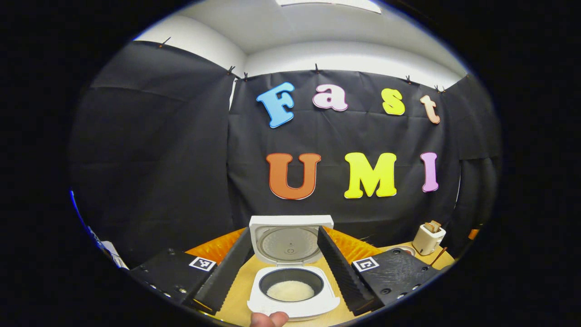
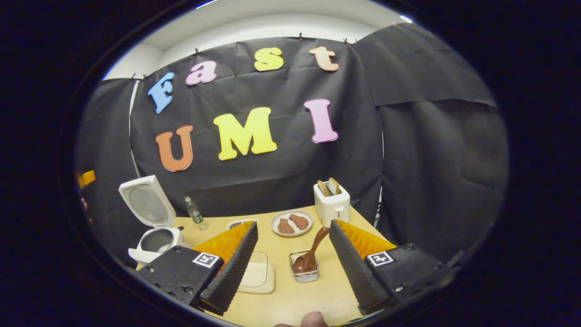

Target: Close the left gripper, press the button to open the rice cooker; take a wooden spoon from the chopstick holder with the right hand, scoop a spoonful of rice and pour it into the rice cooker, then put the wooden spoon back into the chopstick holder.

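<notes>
In the middle of the left gripper view, the rice cooker (image 1: 292, 290) was seen standing on the surface (image 1: 236, 304) with its lid (image 1: 290, 240) swung fully up, and white rice (image 1: 290, 290) lay in the bottom of its pot. The left tool (image 1: 280, 272) was held just in front of the cooker with its fingers (image 1: 338, 268) spread apart, one to each side of the pot, and nothing was gripped between them. In the right gripper view, the spoon (image 2: 310, 254) was seen leaning in the small holder (image 2: 304, 268), bowl down and handle tilted up toward the toaster (image 2: 332, 204). The right tool (image 2: 288, 261) was held near the holder with its fingers (image 2: 349, 259) apart and empty, the spoon apart from both of them.

The button press and the opening were judged done, since the lid was already up. With rice in the pot and the spoon in the holder, the later steps may also have been finished; if not, the spoon was still to be taken. For that, the right tool would need to be brought over the handle and clamped on it firmly.

In the right gripper view, a plate (image 2: 291, 223) with brown food, a bottle (image 2: 195, 212), a pale board (image 2: 258, 274) and the cooker at far left were shown. Rice inside the pot was made out in the left gripper view, where the toaster stood at far right. A fingertip (image 1: 268, 319) was seen at the bottom edge.
</notes>
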A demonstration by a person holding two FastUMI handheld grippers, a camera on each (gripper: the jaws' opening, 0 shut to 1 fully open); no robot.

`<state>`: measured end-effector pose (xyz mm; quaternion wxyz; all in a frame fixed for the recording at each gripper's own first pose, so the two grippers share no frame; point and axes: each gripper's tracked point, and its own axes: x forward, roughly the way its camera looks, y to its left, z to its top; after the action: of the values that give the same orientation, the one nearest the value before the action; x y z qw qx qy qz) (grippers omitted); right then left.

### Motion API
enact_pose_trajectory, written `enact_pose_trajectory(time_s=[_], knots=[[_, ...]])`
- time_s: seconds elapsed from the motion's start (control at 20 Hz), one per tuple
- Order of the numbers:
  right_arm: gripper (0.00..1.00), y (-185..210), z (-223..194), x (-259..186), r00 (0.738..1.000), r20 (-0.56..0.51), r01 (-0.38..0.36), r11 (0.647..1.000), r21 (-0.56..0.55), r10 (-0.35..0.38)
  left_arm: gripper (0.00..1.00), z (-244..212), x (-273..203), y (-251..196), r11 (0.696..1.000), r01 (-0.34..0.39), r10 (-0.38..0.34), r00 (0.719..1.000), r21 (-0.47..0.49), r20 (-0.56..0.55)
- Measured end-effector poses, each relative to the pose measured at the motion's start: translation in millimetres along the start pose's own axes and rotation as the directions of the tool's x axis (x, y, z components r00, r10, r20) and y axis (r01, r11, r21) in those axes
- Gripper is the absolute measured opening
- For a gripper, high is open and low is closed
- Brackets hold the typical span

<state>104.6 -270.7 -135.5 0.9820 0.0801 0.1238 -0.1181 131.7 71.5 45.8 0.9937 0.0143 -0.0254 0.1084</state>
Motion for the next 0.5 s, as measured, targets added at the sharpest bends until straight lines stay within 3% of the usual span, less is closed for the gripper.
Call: enact_pose_trajectory(time_s=[0.15,0.5], knots=[[0.99,-13.5,-18.7,26.3,0.999,-0.033,0.011,1.0,0.019,-0.01,0.94,5.6,-9.7,0.9,1.0,0.01,-0.01,1.0,-0.008,0.003],[1.0,-41.0,-82.7,108.3,0.989,-0.149,0.013,0.997,0.073,-0.002,0.94,7.3,-9.0,3.3,0.997,-0.074,0.074,0.997,0.001,0.003]])
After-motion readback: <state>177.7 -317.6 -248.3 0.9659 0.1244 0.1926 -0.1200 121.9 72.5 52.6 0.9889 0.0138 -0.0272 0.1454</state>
